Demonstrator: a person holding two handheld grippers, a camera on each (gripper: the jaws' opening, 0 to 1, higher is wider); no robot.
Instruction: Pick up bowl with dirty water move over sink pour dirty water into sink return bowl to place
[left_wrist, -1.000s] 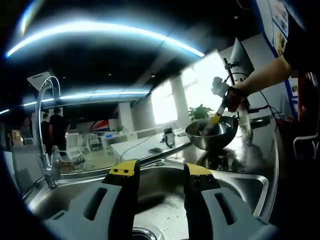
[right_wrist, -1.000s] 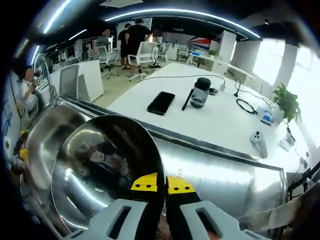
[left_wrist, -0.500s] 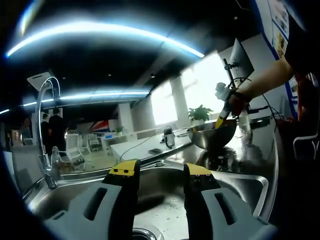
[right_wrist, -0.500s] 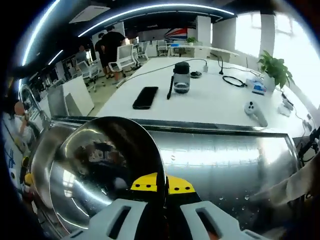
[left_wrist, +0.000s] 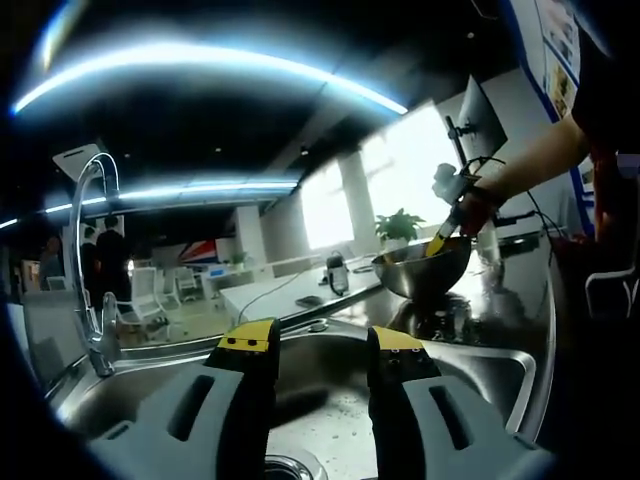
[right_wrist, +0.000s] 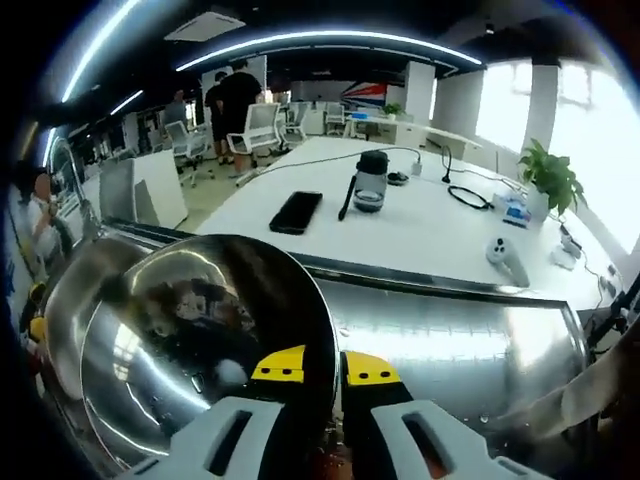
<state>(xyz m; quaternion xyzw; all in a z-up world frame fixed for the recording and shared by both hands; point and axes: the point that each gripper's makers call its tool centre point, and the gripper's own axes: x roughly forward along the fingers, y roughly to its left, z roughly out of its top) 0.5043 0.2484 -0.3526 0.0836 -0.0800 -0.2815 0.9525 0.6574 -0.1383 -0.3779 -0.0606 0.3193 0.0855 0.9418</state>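
Observation:
A steel bowl (left_wrist: 424, 272) hangs level over the wet steel counter (left_wrist: 500, 300) to the right of the sink (left_wrist: 505, 368). The right gripper (left_wrist: 447, 225) holds it by the rim, with a person's arm behind. In the right gripper view the bowl (right_wrist: 190, 350) lies at the lower left and my right gripper (right_wrist: 325, 368) is shut on its rim; the bowl's inside gleams with reflections. My left gripper (left_wrist: 320, 340) stands open above the sink basin with nothing between its jaws.
A curved faucet (left_wrist: 88, 260) rises at the sink's left. Beyond the counter (right_wrist: 450, 335) is a white table with a phone (right_wrist: 297, 212), a bottle (right_wrist: 371, 185), cables and a plant (right_wrist: 550, 180). People and office chairs are far behind.
The bowl has turned from tilted toward the sink to level and has come a little lower over the counter. My left gripper has not moved.

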